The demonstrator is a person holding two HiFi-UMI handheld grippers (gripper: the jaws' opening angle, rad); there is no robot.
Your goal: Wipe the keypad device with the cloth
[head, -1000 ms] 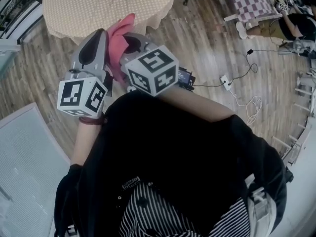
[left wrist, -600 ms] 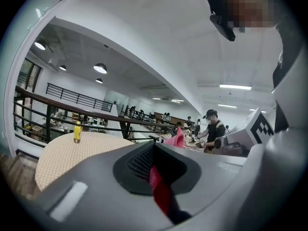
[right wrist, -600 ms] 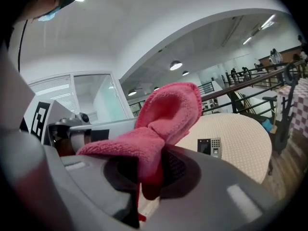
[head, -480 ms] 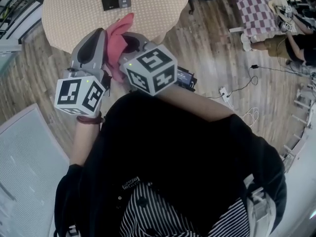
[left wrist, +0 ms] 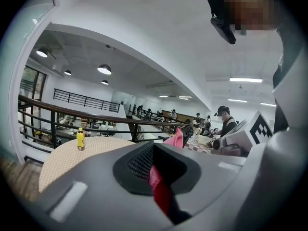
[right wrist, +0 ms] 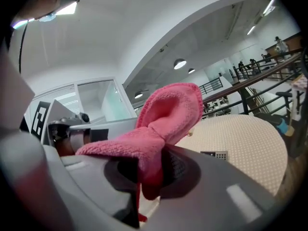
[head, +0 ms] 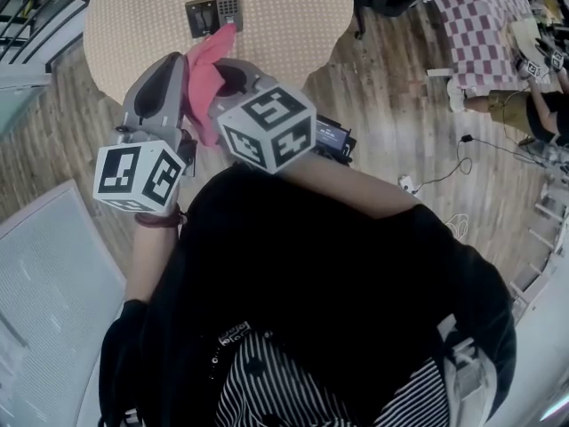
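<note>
Table [head: 293, 7]: round, under a dotted beige covering; it carries the keypad device near the middle of the visible part.

Right gripper [right wrist: 154, 162]: jaws closed on the cloth, which bunches up and out above them. Held in the air close to the person's chest, short of the table edge.

Left gripper [left wrist: 156, 170]: jaws closed, with a pink strip pinched in the gap. This is probably a fold of the same cloth, though little of it shows. Held just beside the right gripper.

Cloth [right wrist: 168, 109]: pink, towelling texture, held between the two grippers, free end pointing towards the table.

Keypad device [head: 214, 14]: dark, flat rectangle lying face up, well apart from the cloth.

Device orientation: long axis runs across the head view, left to right, slightly tilted. The key block sits at the right end.

Task progress: judged not started. The cloth is secured, but no contact with the device is visible. Remaining steps are the reach over the table, laying the cloth on the face, and the wiping strokes.
</note>
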